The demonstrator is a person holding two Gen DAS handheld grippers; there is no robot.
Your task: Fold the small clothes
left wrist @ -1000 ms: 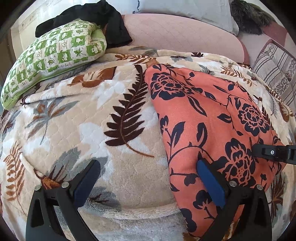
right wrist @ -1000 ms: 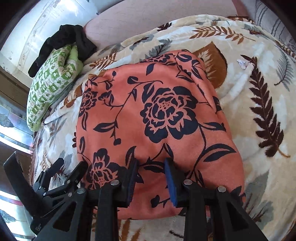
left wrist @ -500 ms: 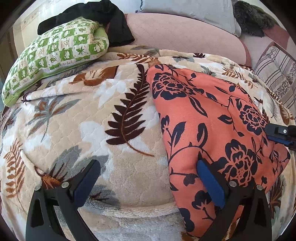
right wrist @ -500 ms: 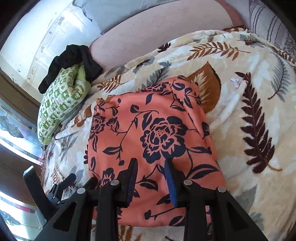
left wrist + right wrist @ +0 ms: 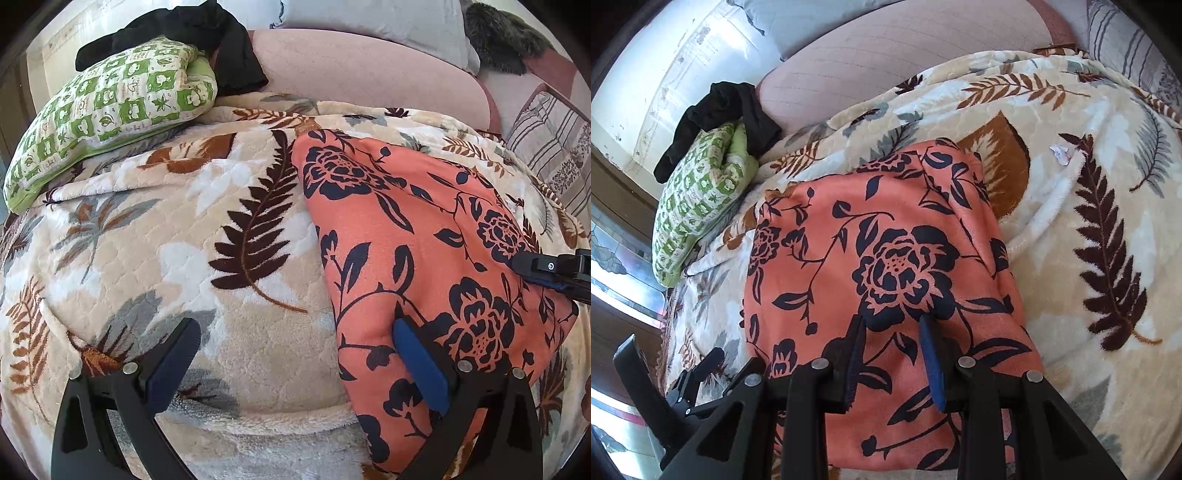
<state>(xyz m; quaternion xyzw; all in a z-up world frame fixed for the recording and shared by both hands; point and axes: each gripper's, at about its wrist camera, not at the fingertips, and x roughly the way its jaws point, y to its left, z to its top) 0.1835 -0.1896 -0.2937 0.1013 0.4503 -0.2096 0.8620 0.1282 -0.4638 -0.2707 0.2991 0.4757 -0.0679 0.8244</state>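
A folded coral cloth with dark navy flowers (image 5: 424, 236) lies on a leaf-patterned blanket (image 5: 184, 236); it also shows in the right wrist view (image 5: 886, 258). My left gripper (image 5: 291, 354) is wide open and empty above the cloth's left edge, its right finger (image 5: 421, 365) over the cloth. My right gripper (image 5: 892, 350) hovers over the cloth's near part with its jaws a narrow gap apart and nothing between them. Its tip shows at the right in the left wrist view (image 5: 554, 269).
A green-and-white pillow (image 5: 107, 107) with a black garment (image 5: 192, 33) on it lies at the back left. A pink headboard cushion (image 5: 362, 70) runs along the back. A striped pillow (image 5: 554, 147) sits at the right. The left gripper shows low left in the right wrist view (image 5: 690, 384).
My right gripper has lifted up and back from the cloth, so the cloth looks smaller and farther. My left gripper has barely moved.
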